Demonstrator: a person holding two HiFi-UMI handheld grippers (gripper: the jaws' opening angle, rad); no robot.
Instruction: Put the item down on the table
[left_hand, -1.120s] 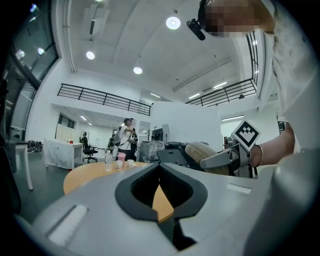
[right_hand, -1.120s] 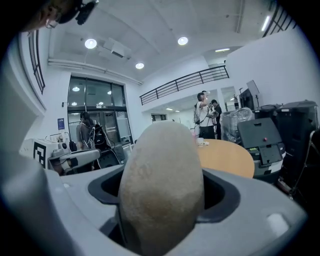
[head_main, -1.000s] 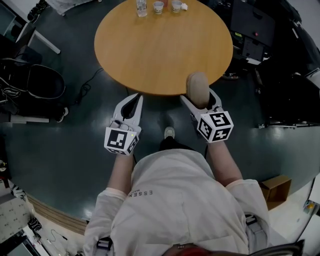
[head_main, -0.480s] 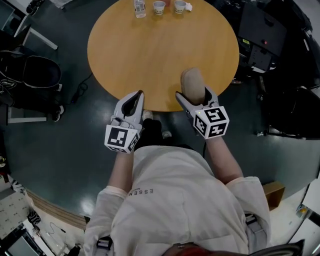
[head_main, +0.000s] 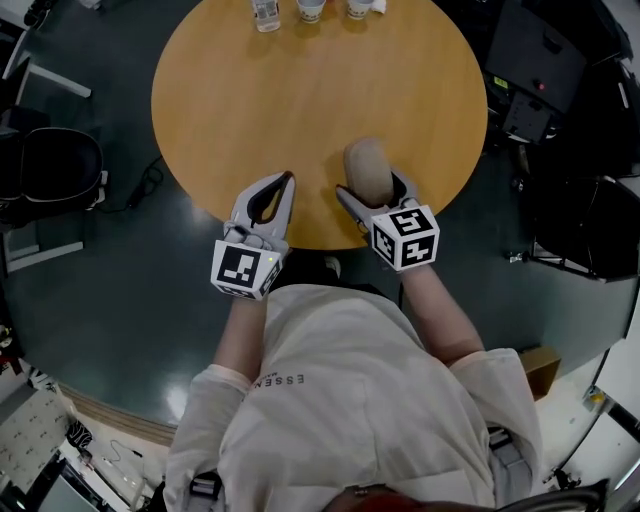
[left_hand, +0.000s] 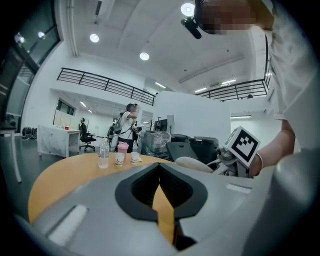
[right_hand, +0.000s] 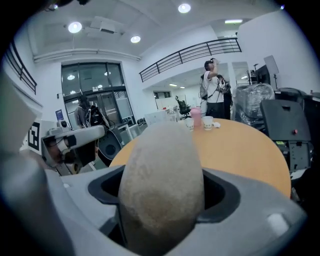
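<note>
Right gripper (head_main: 372, 192) has its jaws clamped on the beige oval item (head_main: 366, 160), poised over the counter's (head_main: 300, 100) near edge for a straight set-down; left gripper (head_main: 284, 183) waits alongside, jaws closed, empty

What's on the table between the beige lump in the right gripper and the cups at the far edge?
Nothing: only bare tabletop separates the beige lump from the cups, clearest in the head view.
</note>
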